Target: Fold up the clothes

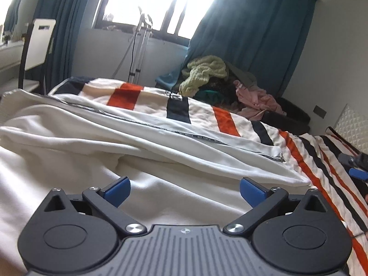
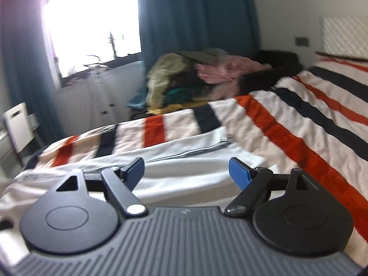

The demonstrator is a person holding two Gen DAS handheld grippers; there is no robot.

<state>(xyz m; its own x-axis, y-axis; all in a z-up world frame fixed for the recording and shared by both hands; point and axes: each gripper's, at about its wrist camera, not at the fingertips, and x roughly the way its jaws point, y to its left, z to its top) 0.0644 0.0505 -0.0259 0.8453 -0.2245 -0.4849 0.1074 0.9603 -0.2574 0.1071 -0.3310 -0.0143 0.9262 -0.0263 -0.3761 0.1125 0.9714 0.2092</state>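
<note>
Left wrist view: your left gripper (image 1: 185, 189) sits at 6 o'clock, jaws released wide, nothing between the blue pads (image 1: 117, 192). Below and ahead of it lies the white garment (image 1: 92, 138), rumpled, spread from 9 to 3 o'clock across the striped bedspread (image 1: 299, 147). A dark printed trim strip (image 1: 184, 132) runs along the garment toward 3 o'clock. The clothes pile (image 1: 218, 85) sits at 1 o'clock, past the bed's far edge, against the teal curtain (image 1: 253, 34). Your right gripper (image 1: 356, 165) pokes in at 3 o'clock, over the stripes; can't tell its jaw state here.

Right wrist view (blurred): your right gripper (image 2: 186, 174) at 6 o'clock, jaws released, pads empty. White garment (image 2: 174, 161) lies directly ahead and toward 9 o'clock. Bedspread (image 2: 299, 119) fills 3 o'clock. Clothes pile (image 2: 195, 80) at 12 o'clock.
</note>
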